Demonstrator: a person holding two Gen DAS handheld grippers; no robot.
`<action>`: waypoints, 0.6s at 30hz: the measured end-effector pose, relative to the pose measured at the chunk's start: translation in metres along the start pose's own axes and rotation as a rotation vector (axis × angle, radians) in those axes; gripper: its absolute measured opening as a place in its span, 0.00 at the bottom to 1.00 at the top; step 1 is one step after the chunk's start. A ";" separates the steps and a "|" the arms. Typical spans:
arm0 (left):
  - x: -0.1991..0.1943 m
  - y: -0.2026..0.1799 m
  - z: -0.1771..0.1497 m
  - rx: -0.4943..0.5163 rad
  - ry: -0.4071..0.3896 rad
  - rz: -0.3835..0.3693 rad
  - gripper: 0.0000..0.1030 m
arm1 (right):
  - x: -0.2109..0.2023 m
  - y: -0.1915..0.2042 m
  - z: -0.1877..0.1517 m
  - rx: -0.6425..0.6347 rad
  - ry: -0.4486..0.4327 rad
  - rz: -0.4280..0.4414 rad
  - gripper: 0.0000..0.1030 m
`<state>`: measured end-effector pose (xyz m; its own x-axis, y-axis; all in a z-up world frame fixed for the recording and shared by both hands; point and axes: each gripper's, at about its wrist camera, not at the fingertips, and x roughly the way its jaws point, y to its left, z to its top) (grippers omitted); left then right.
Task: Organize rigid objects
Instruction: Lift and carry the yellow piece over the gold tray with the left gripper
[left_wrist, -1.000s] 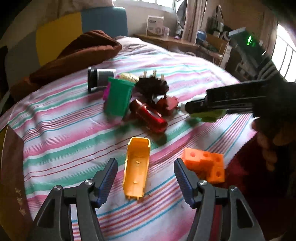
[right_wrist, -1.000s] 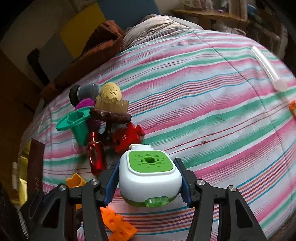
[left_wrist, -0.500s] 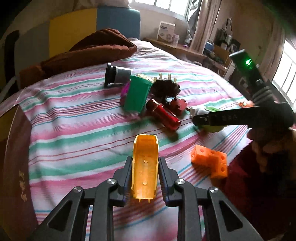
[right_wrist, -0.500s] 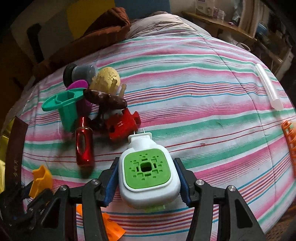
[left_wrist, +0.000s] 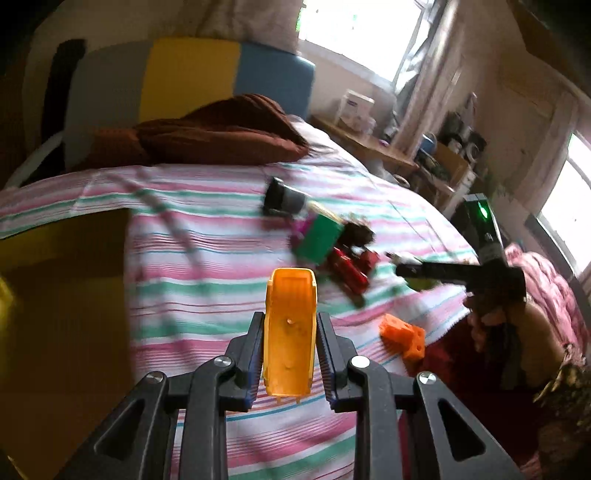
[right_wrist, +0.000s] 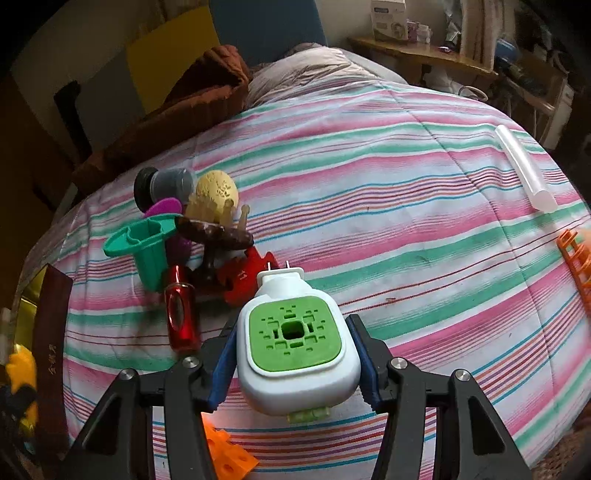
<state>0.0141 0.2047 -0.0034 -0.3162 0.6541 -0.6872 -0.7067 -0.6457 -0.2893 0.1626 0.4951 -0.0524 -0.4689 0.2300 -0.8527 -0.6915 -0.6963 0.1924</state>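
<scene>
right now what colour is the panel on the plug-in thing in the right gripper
Green, set in a white body; the plug-in device shows best in the right wrist view, clamped in the right gripper.

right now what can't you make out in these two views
- Left wrist view: the toy pile around the green cup is motion-blurred; small pieces can't be identified.
- Right wrist view: the white plug-in unit in the right tongs hides the bedspread beneath it.
- Right wrist view: the orange rack is cut off by the right edge.

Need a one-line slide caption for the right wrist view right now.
Right gripper jaws clamp a white-and-green plug-in device above the striped bedspread, near the toy pile.
</scene>
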 end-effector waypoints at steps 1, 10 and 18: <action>-0.006 0.009 0.002 -0.021 -0.008 0.009 0.25 | -0.001 0.000 0.001 0.002 -0.007 -0.001 0.55; -0.033 0.089 0.008 -0.169 -0.044 0.132 0.25 | -0.013 0.007 -0.001 -0.022 -0.068 0.001 0.55; -0.038 0.159 0.004 -0.291 0.001 0.223 0.25 | -0.025 0.018 0.001 -0.074 -0.144 0.007 0.55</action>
<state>-0.0890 0.0788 -0.0207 -0.4418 0.4845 -0.7550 -0.4109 -0.8574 -0.3098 0.1608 0.4775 -0.0274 -0.5513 0.3168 -0.7718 -0.6479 -0.7454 0.1568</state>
